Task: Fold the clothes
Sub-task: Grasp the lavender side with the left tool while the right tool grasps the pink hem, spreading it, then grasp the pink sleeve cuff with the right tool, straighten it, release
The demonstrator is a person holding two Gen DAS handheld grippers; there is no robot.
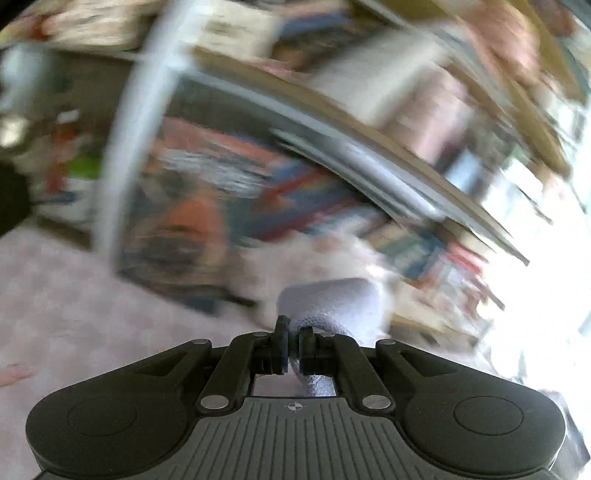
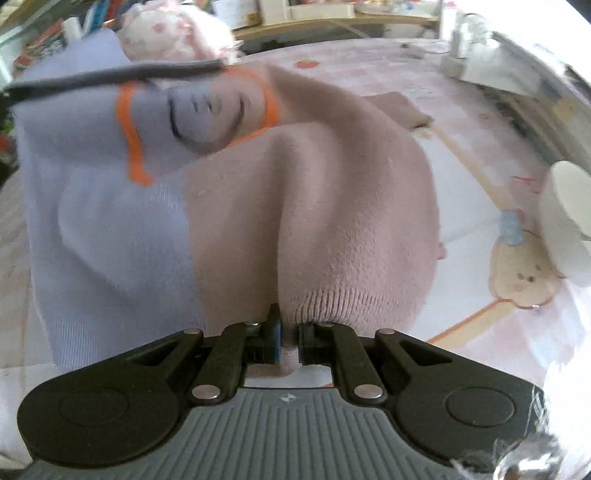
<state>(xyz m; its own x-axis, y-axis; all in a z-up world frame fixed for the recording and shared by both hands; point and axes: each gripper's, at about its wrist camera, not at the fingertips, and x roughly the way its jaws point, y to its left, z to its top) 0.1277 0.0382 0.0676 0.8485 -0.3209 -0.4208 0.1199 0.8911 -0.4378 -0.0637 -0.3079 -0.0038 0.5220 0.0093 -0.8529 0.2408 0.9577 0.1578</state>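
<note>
A knit sweater (image 2: 295,206), half lilac and half dusty pink with an orange-outlined face motif, hangs stretched across the right wrist view. My right gripper (image 2: 290,341) is shut on its pink ribbed hem. In the left wrist view my left gripper (image 1: 293,349) is shut on a bunched lilac part of the sweater (image 1: 325,302), which rises just past the fingers. That view is heavily blurred by motion. A dark thin band (image 2: 110,75) crosses the top of the garment in the right wrist view.
A pink patterned sheet (image 2: 480,192) with a bear print lies under the sweater. A white round object (image 2: 569,221) sits at the right edge. A pale stuffed toy (image 2: 177,29) lies behind the sweater. Cluttered shelves (image 1: 332,147) and a white frame post (image 1: 129,129) fill the left view.
</note>
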